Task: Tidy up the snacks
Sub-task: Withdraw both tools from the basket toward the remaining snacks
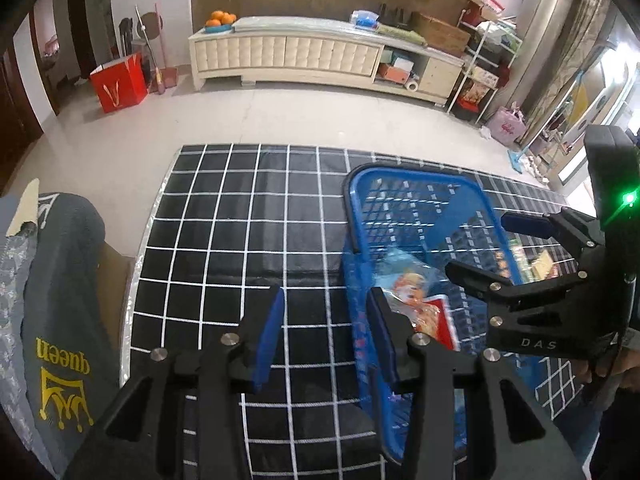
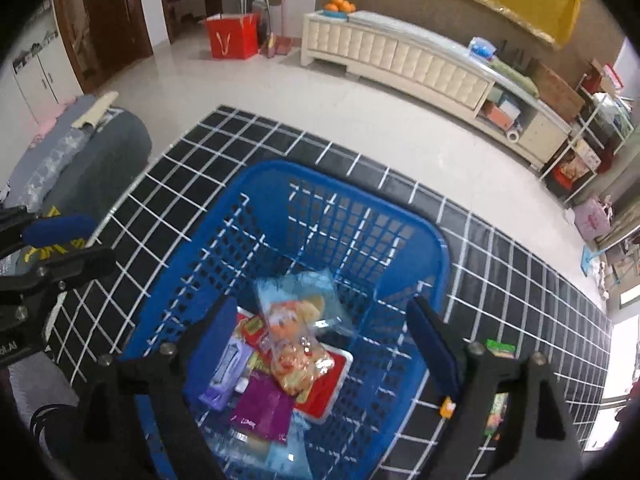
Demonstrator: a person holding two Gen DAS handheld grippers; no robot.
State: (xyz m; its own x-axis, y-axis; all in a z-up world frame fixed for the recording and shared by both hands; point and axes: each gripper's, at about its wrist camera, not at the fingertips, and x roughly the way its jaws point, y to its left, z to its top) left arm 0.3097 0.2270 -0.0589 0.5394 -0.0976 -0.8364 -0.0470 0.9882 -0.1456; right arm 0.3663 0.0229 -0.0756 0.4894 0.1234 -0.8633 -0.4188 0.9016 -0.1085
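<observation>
1. Black gridded table (image 2: 500, 264) carries a blue basket (image 2: 280, 184); snack packs (image 2: 296, 344) lie piled inside.
2. Right gripper (image 2: 326, 344) hangs over the pile, jaws wide, holding nothing.
3. Left gripper (image 1: 326, 330) straddles the basket's near rim, part-open, empty.
4. Risk: 1 green pack (image 2: 500, 350) sits outside and may be missed; the left jaws could snag the rim.

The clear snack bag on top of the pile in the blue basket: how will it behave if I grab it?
The clear snack bag is probably floppy and light: thin crinkled film over loose pieces. Its glossy surface may slip between pads. It lies loosely atop other packets in the blue basket, so it should lift freely.
</observation>
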